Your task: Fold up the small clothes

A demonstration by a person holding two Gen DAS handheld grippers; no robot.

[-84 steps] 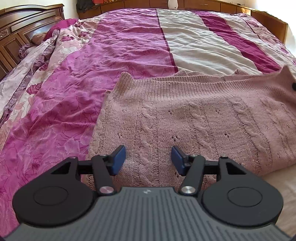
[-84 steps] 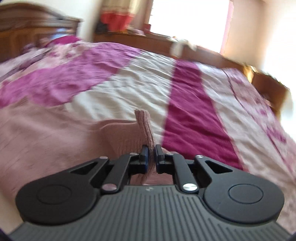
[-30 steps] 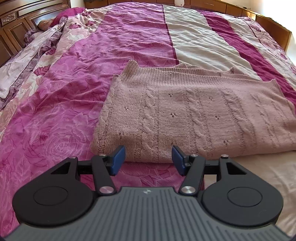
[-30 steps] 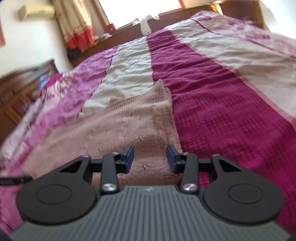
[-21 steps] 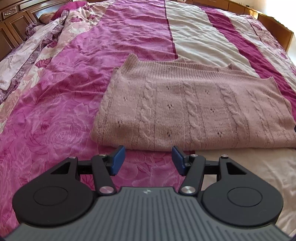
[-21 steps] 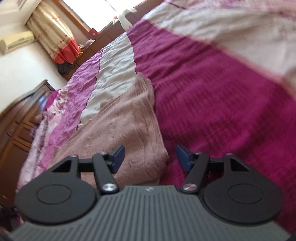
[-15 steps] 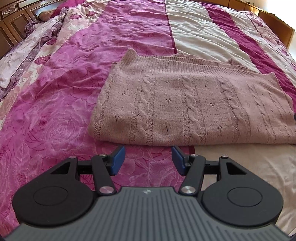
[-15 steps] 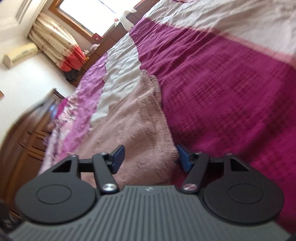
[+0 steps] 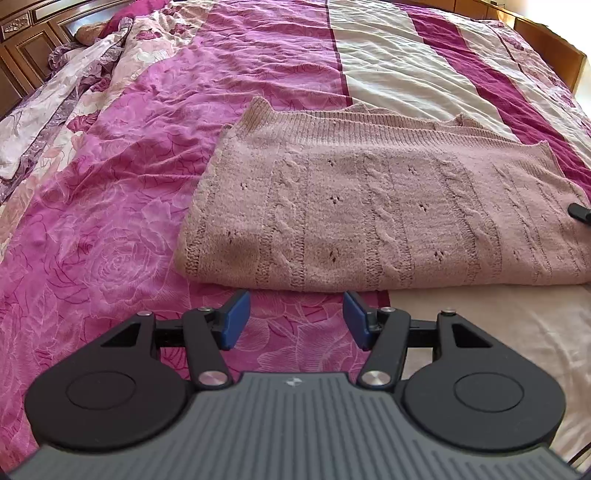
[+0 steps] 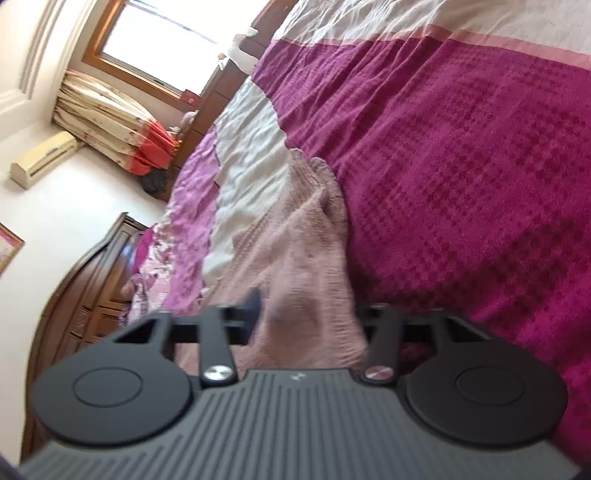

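Observation:
A dusty-pink cable-knit sweater (image 9: 369,206) lies folded flat on the bed, its folded edge toward me. My left gripper (image 9: 295,319) is open and empty, just short of that near edge. My right gripper (image 10: 308,317) is open and tilted, with the sweater's right end (image 10: 306,258) between its spread fingers; the view is blurred. A black tip of the right gripper (image 9: 578,212) shows at the sweater's right edge in the left wrist view.
The bedspread has pink floral (image 9: 92,221), cream (image 9: 388,66) and magenta (image 10: 461,166) stripes. A wooden headboard (image 9: 26,33) stands at the far left, with bunched floral bedding (image 9: 66,96) beside it. A window with curtains (image 10: 122,99) is beyond the bed.
The right gripper let go of the sweater's corner, opened, and swung round to the sweater's right end, tilting. The left gripper drew back off the sweater to its near edge.

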